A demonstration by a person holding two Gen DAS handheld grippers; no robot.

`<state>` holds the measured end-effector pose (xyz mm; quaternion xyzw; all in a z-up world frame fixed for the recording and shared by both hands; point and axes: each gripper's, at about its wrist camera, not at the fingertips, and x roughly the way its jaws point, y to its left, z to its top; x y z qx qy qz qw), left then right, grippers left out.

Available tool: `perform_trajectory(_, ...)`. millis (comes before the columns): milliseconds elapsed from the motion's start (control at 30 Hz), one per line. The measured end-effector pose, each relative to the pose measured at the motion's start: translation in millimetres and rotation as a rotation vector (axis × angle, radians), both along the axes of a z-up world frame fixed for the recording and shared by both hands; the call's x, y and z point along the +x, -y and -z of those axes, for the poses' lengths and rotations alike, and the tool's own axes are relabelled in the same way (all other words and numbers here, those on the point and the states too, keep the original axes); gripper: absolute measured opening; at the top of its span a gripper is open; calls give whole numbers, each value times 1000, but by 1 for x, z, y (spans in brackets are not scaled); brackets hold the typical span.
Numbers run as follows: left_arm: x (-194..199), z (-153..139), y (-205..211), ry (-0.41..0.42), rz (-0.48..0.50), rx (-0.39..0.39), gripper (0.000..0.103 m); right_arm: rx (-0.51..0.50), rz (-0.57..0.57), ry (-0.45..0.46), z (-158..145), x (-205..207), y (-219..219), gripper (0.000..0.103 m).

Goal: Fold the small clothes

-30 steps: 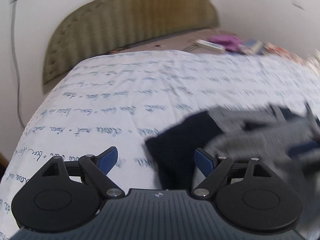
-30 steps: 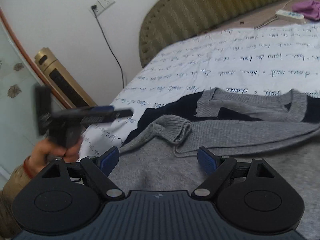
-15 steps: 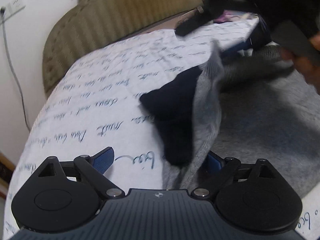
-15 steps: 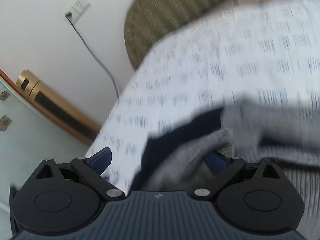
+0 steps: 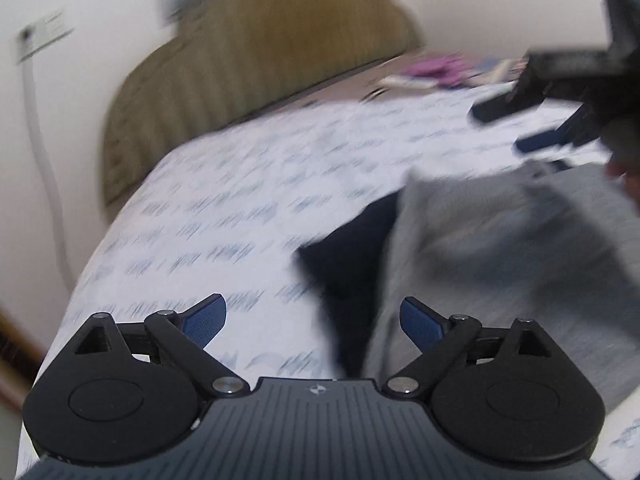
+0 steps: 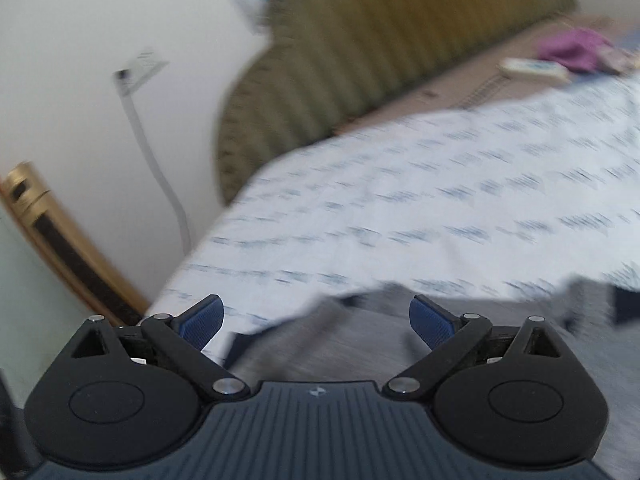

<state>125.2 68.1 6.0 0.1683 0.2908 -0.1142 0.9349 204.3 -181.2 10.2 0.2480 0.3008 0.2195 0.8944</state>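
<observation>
Plainly the risk lies in the grip: both claws stand wide apart and hold nothing, so a closing pinch could take only the top grey layer, or miss the edge altogether, and drag the sweater (image 5: 500, 248) crooked across the bed sheet (image 5: 224, 216) instead of folding it square. Both views are smeared by motion, which makes the exact edge hard to place. The left claw (image 5: 314, 320) hovers over the sweater's near left edge, its pads spread with cloth lying between them but not pinched. The right claw (image 6: 316, 318) hangs over grey knit as well, equally wide open; in the left view it shows far right, above the garment.

The sweater is grey knit with a dark navy part showing at its left side. It lies on the white, script-printed sheet, rumpled and partly doubled over, towards the near right of the bed.
</observation>
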Motion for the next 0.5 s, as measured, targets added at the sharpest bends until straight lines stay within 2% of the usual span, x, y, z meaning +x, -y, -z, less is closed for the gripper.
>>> perform_trajectory(133, 30, -5, 24, -55, 174, -88, 97, 78, 78, -69, 18, -5, 32, 100)
perform_trajectory(167, 40, -4, 30, -75, 172, -95, 95, 103, 84, -83, 21, -9, 39, 100)
perform_trajectory(200, 48, -4, 36, -83, 175, -97, 89, 117, 87, -89, 22, -16, 46, 100)
perform_trajectory(267, 60, -3, 45, -73, 220, -107, 86, 105, 98, -87, 25, -25, 54, 100)
perform_trajectory(300, 66, -1, 48, -74, 228, -113, 76, 89, 103, -84, 25, -29, 57, 100)
perform_trajectory(333, 74, 2, 52, -91, 222, -111, 59, 78, 109, -85, 26, -33, 60, 100)
perform_trajectory(367, 82, 7, 53, -121, 209, -109, 47, 72, 115, -90, 27, -37, 65, 100)
perform_trajectory(400, 89, 11, 56, -158, 206, -116, 27, 70, 119, -93, 27, -41, 69, 100)
perform_trajectory(433, 94, 15, 57, -192, 204, -129, 11, 68, 119, -92, 27, -45, 73, 100)
perform_trajectory(467, 98, 19, 57, -216, 205, -140, 9, 64, 119, -91, 27, -49, 77, 100)
perform_trajectory(500, 99, 22, 57, -223, 203, -142, 2, 55, 122, -92, 27, -52, 79, 100)
